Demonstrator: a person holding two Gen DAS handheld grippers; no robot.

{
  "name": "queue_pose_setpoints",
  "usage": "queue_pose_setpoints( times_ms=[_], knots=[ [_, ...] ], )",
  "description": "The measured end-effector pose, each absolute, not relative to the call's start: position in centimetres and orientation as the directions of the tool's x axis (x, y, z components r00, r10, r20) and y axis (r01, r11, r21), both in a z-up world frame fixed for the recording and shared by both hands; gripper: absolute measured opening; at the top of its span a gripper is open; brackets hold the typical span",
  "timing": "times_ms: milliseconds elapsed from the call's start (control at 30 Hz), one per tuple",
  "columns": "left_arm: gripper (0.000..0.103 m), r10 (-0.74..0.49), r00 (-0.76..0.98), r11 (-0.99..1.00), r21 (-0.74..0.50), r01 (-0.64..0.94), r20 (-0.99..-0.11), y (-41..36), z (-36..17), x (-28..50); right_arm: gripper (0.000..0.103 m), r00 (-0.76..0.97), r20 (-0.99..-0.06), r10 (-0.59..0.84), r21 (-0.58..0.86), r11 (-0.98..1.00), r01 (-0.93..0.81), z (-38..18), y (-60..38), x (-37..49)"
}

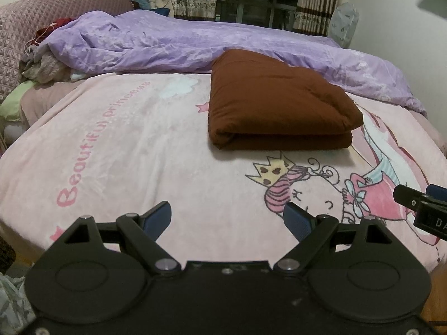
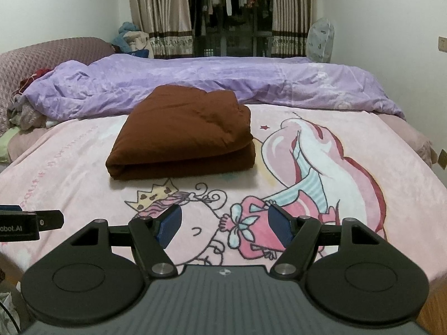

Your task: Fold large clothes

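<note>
left wrist view: folded brown garment (image 1: 276, 106) lies long axis front-to-back, fold nearest; left gripper (image 1: 227, 217) and right gripper (image 2: 223, 224) gape empty.

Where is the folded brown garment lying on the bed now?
The folded brown garment lies on the pink cartoon blanket, just in front of the purple duvet; it is left of centre in the right wrist view, right of centre in the left.
</note>
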State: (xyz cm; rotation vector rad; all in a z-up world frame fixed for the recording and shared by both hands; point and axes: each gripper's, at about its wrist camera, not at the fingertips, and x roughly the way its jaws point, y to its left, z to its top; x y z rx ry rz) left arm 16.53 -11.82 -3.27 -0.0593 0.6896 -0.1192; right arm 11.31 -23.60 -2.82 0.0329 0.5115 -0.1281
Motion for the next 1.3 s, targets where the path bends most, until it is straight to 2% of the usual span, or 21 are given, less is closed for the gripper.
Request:
queue_pose_setpoints(
  times_ms=[1300],
  knots=[
    [0.089,-0.145,0.744,0.989,-0.087,0.117,-0.652,-12.28,-3.73,17.15,0.083,0.859,-0.499,-0.117,0.003,0.991,0.136,-2.85,-23.99,11.54]
  ],
)
